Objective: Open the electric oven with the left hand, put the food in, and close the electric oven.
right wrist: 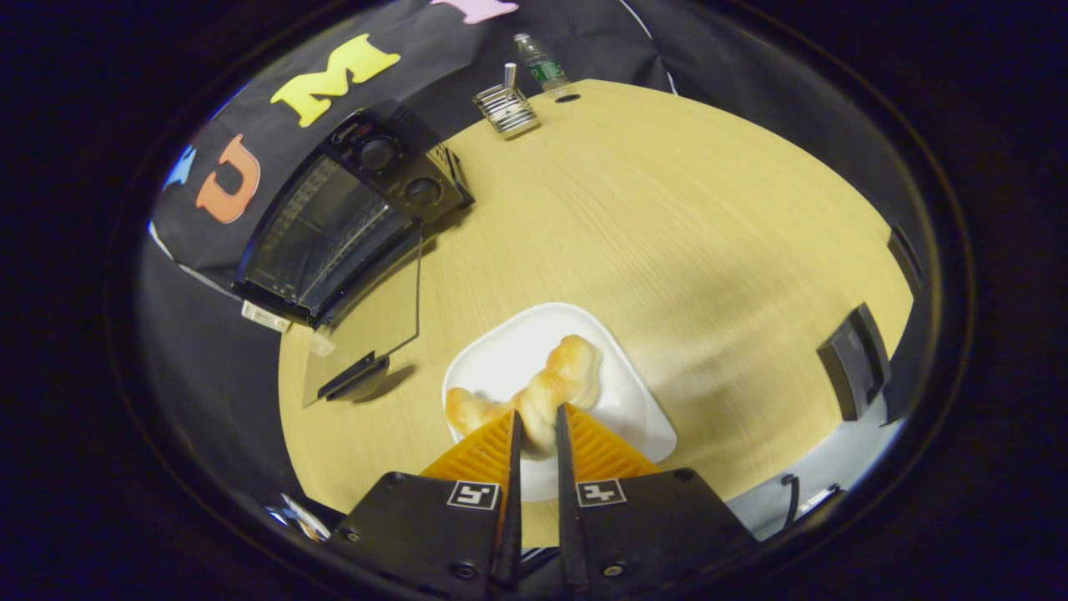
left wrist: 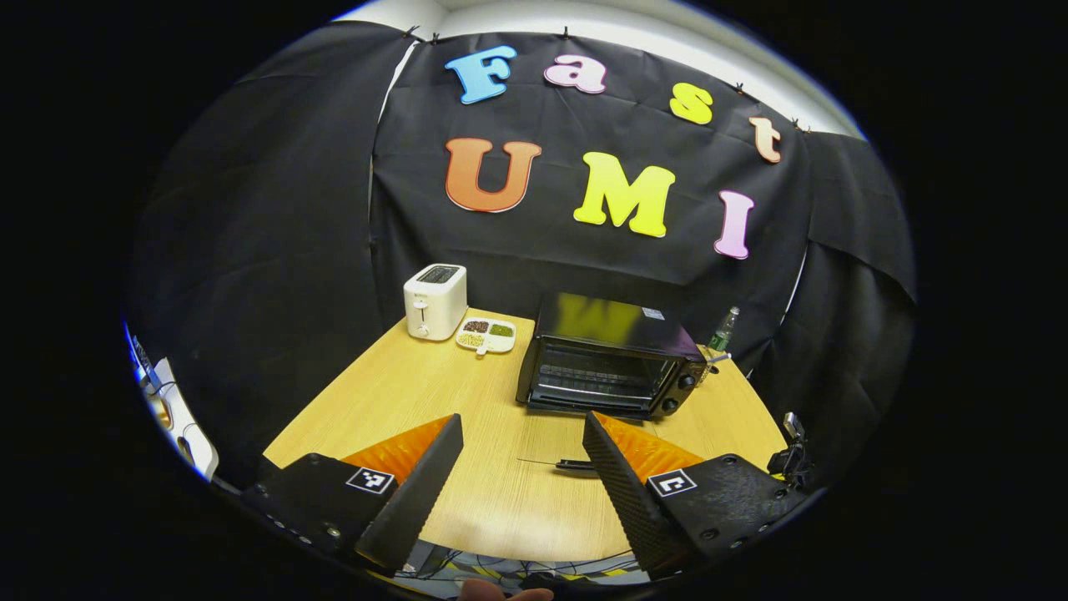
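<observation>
Pinching the pastry (right wrist: 542, 392) over its white plate (right wrist: 622, 392), the right hand-held gripper (right wrist: 534, 434) needed a level carry into the open oven (right wrist: 334, 225), while the left hand-held gripper (left wrist: 521, 455) gaped wide.
</observation>
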